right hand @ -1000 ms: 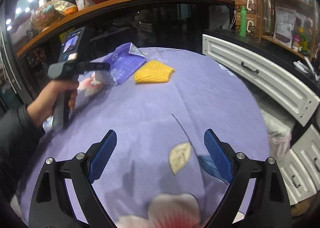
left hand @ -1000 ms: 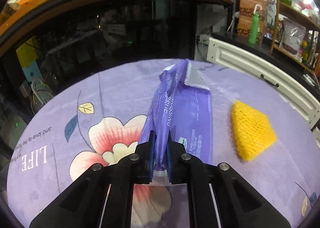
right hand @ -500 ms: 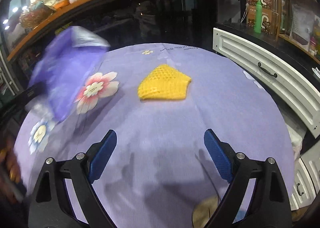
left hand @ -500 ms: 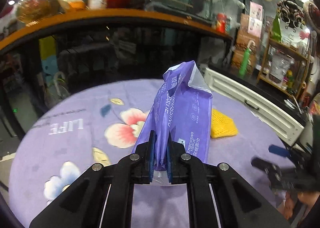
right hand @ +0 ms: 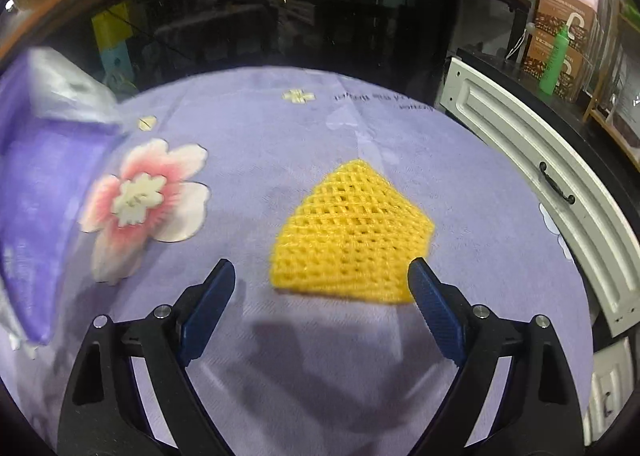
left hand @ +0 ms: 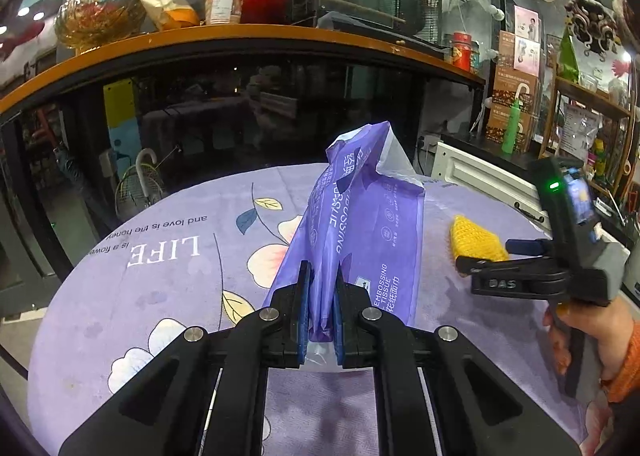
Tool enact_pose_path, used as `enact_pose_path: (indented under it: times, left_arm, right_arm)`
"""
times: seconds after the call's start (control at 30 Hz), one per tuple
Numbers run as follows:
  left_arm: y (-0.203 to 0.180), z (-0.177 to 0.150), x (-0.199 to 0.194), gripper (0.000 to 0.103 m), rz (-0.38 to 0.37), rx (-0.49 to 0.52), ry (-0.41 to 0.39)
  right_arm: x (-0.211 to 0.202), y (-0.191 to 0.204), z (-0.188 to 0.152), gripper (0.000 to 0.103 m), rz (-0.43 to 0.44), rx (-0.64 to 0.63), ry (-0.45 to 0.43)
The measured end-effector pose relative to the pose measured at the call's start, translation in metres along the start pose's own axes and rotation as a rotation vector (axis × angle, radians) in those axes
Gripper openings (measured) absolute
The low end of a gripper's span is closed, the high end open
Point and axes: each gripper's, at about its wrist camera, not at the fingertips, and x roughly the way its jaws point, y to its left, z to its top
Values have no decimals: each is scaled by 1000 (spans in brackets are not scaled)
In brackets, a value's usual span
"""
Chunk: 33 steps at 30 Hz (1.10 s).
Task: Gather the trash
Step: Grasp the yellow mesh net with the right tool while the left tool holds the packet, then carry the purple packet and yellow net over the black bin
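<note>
The left gripper [left hand: 321, 310] has its jaws clamped on the lower edge of a purple, crinkly plastic tissue wrapper [left hand: 360, 224], which stands up off the round tabletop [left hand: 168, 296] covered in a lilac floral cloth. The wrapper looks empty and very light; being thin film, it is probably limp and a little slippery, so a pinch on a gathered fold like this one seems the safest hold.

The right gripper [right hand: 322, 286] hovers low with its jaws wide apart, framing the near edge of a yellow foam-mesh fruit sleeve [right hand: 352, 240] that lies flat on the cloth, to the right of the wrapper. The sleeve looks soft, springy and nearly weightless; it should squash rather than slip, and I judge its near edge or a corner the best place to grip, since the jaws must scoop under a flat piece without catching the cloth.

Beyond the wrapper a dark glass cabinet with an orange-edged shelf [left hand: 240, 36] holds a red vase and jars; to the right of it stands a white panelled cabinet [right hand: 540, 176]
</note>
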Motion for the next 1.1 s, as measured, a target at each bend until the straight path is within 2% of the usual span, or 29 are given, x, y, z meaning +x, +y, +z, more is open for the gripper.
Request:
enact_pose_path:
  times: [0.03,0.1,0.13,0.17,0.23,0.53,0.77,1.1]
  left_arm:
    - [1,0,0,10,-5,-5,1]
    - [1,-1,0,10,-16,-11,5]
    - [0,-2,0,10,-18,-9,7]
    - [-1,-3,0,10,-15,-3,8]
    - [-3,-5,2,10,-12,8,11]
    - [-6,-9,-1,10,-37,24,2]
    - [-13,-10,-3,10,-37,29,-3]
    - [-51,-21,-70,10,-132,89,-33]
  right_arm:
    - [3,-1,0,61,-5,4,12]
    - [3,-4,-2,52,-10,16,1]
    - [1,-5,-3,40,-4,14,-9]
    - [-2,-5,-5,38,-1,12,-11]
    - [-7,-8,-8,26,-3,14,-24]
    - [-73,-23,-45,24,66,37,-119]
    - [-142,-36,-103,24,113,69,-148]
    - [-225,-22,-183,24,31,-38,-263]
